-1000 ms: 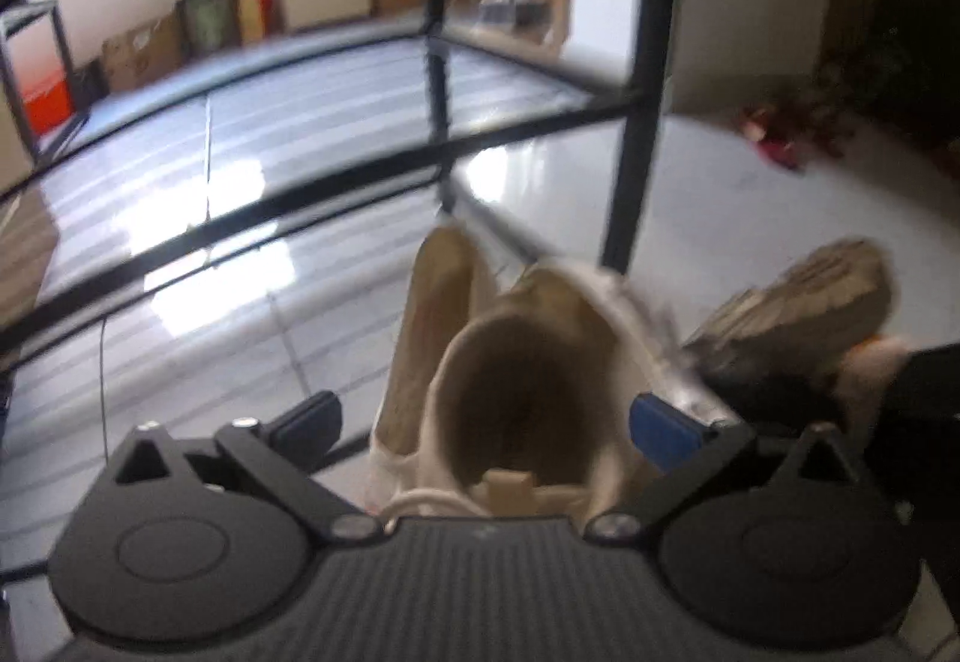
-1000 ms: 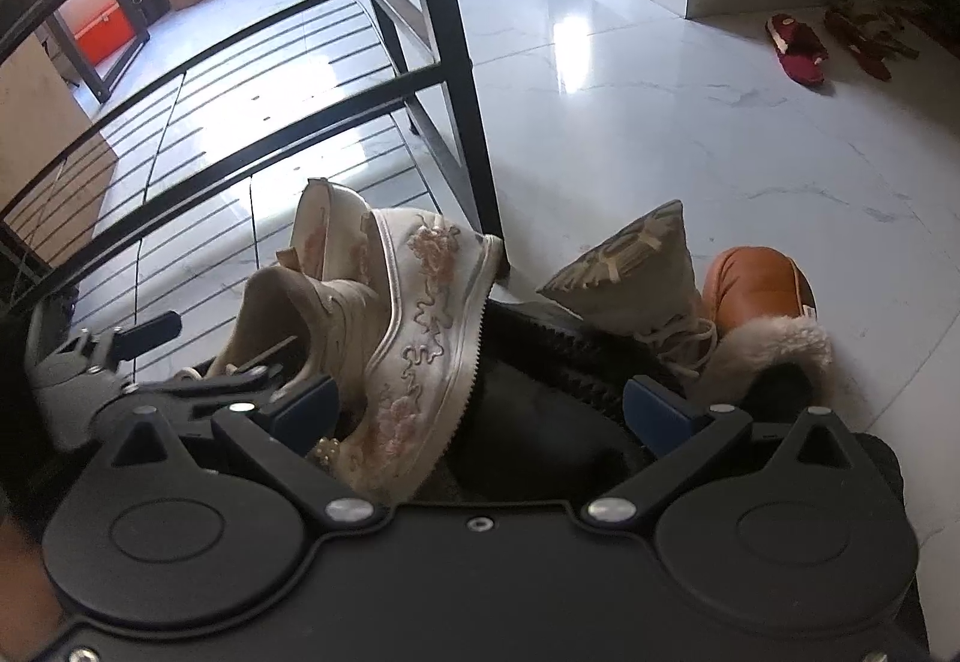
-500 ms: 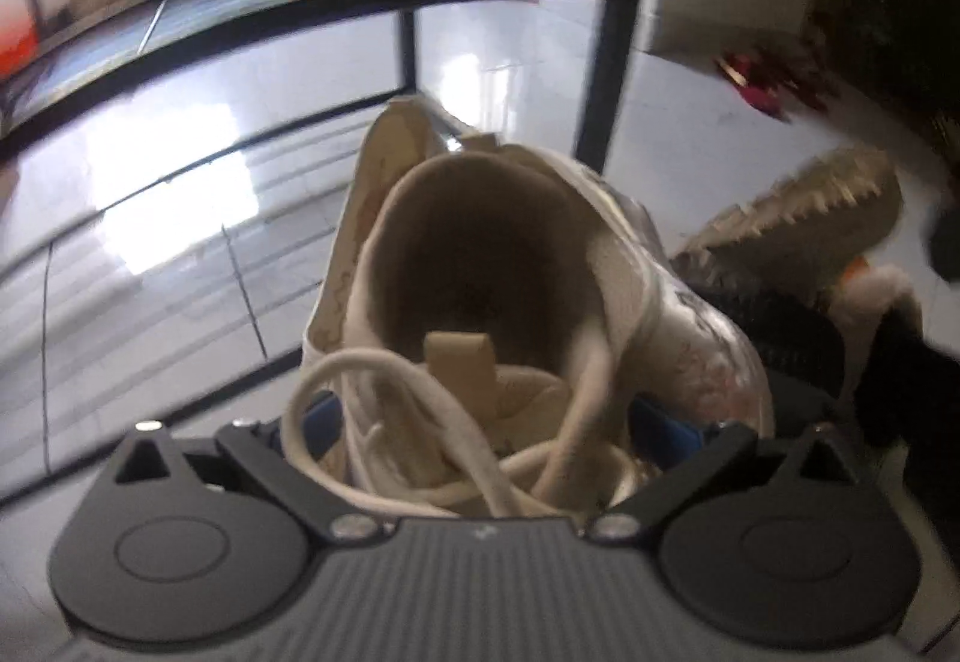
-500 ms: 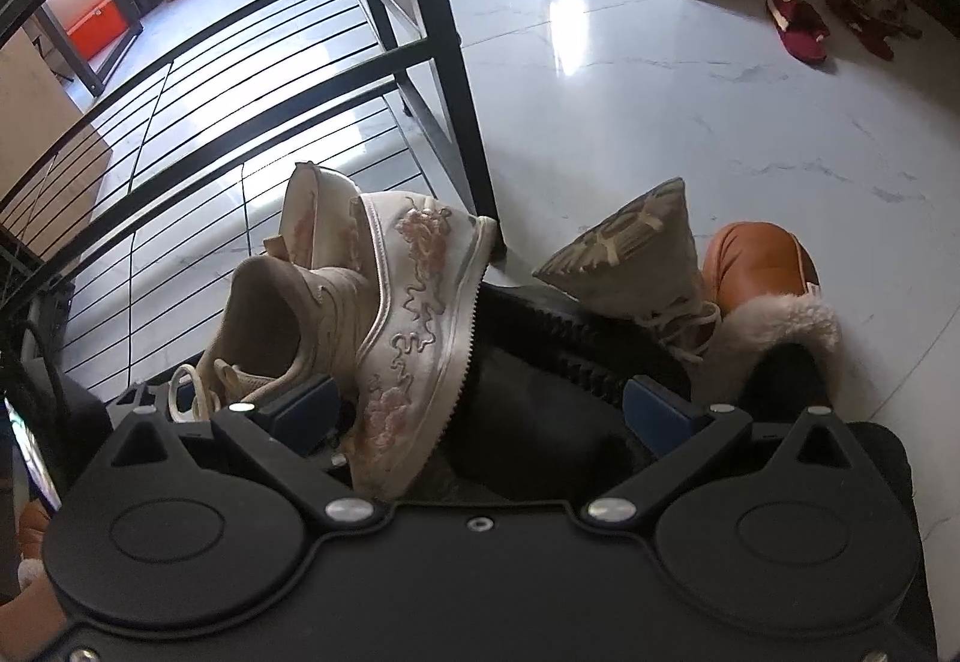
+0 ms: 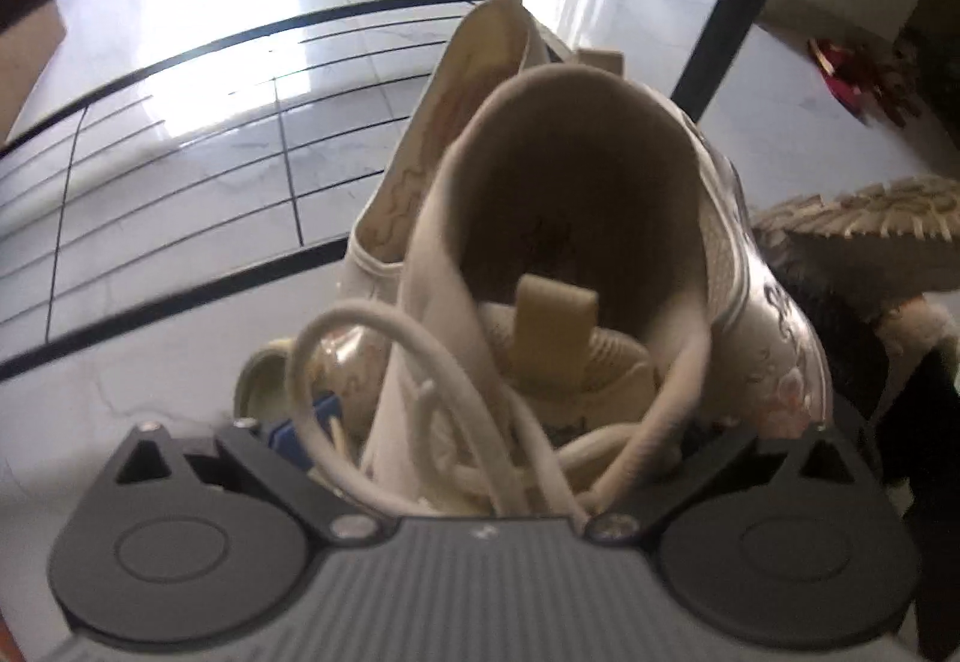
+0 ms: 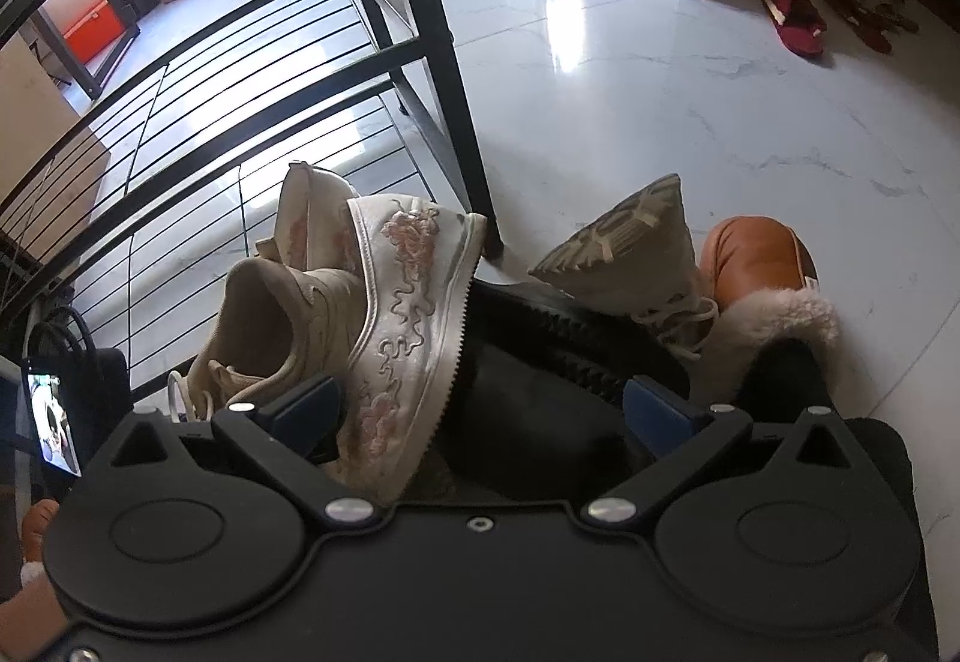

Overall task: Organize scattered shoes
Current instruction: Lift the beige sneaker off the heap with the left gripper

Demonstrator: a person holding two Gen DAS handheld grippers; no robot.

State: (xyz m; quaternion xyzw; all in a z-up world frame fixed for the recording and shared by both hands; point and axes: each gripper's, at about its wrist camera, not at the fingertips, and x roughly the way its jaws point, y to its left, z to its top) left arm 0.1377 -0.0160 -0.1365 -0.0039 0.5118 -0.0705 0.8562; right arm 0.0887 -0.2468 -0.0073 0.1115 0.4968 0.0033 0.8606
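A beige lace-up sneaker (image 5: 570,218) fills the left wrist view with its opening towards me. It stands between the fingers of my left gripper (image 5: 510,434), and its laces loop over the blue left pad (image 5: 309,431). That pad sits a little off the shoe's side, and the right pad is hidden behind the shoe. The same sneaker (image 6: 270,314) leans on a cream sneaker with pink embroidery (image 6: 408,320), which lies on its side. My right gripper (image 6: 480,410) hovers open over the pile, gripping nothing.
A black metal shoe rack (image 6: 444,122) with wire shelves stands just behind the pile. A black shoe (image 6: 540,362), a tan shoe turned sole up (image 6: 630,248) and an orange fur-lined boot (image 6: 762,266) lie to the right. Red slippers (image 6: 792,20) lie farther off on the marble floor.
My left gripper has come down over the beige sneaker, which now sits deep between its fingers with the laces at the pads. The right gripper has hardly moved.
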